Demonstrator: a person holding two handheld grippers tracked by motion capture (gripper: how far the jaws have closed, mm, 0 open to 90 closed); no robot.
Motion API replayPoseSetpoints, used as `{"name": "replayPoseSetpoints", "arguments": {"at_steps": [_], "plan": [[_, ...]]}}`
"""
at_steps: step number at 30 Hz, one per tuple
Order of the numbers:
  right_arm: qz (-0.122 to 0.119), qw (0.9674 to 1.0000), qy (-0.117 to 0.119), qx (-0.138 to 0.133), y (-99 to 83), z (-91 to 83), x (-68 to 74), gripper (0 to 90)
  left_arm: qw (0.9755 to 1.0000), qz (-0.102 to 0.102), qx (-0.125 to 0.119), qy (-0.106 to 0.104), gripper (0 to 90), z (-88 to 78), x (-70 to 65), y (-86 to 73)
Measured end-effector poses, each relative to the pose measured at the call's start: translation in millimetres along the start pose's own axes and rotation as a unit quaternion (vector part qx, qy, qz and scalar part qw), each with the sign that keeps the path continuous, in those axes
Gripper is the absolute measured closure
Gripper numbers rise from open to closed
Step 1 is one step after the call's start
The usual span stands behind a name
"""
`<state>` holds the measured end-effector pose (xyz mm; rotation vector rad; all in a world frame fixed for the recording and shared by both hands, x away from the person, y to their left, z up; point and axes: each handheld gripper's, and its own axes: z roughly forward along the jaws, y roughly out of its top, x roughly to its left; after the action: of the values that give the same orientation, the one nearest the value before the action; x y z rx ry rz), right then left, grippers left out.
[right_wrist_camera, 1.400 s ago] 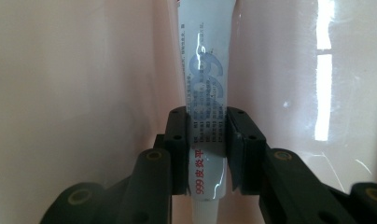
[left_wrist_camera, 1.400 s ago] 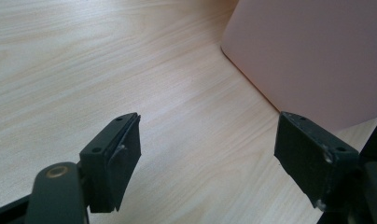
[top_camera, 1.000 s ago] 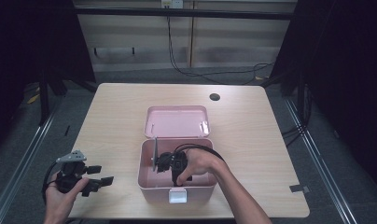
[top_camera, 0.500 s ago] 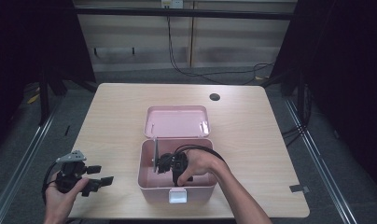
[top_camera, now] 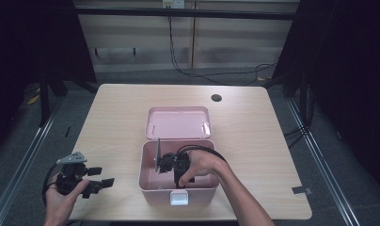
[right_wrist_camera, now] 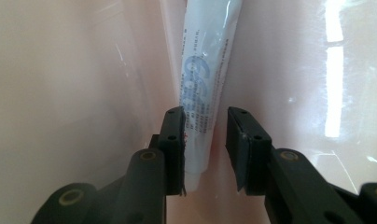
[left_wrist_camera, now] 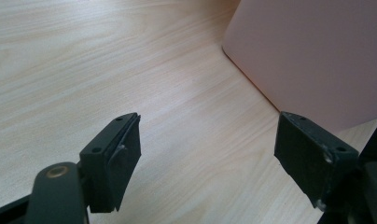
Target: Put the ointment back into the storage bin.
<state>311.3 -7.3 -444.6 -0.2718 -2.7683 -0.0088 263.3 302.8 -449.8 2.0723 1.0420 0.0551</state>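
Right gripper [right_wrist_camera: 204, 140] was down inside the pink box [top_camera: 146, 176], and its jaws had just been opening around that white tube [right_wrist_camera: 207, 74]. One pad looked like it was touching, the other had a gap, so you weren't really clamping it. Tube was leaning against the box wall, so it could've slid or tipped over if you nudged it pulling out. Left gripper [left_wrist_camera: 210, 154] sat wide apart on the table [left_wrist_camera: 84, 56], holding nothing.

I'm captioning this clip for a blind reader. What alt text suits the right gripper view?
A white tube with blue print stands between the right gripper's black fingers, which have just been opening and leave a gap on one side, inside a glossy pink box.
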Motion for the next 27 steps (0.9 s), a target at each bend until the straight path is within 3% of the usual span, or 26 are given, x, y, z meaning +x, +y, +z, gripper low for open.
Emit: {"name": "replayPoseSetpoints", "arguments": {"at_steps": [27], "plan": [[0.003, 0.9986, -0.02, -0.048, -9.4, -18.4, 8.2, 60.5, 1.0, 0.0, 0.0, 0.0, 22.7, 0.0, 0.2, 0.0]]}}
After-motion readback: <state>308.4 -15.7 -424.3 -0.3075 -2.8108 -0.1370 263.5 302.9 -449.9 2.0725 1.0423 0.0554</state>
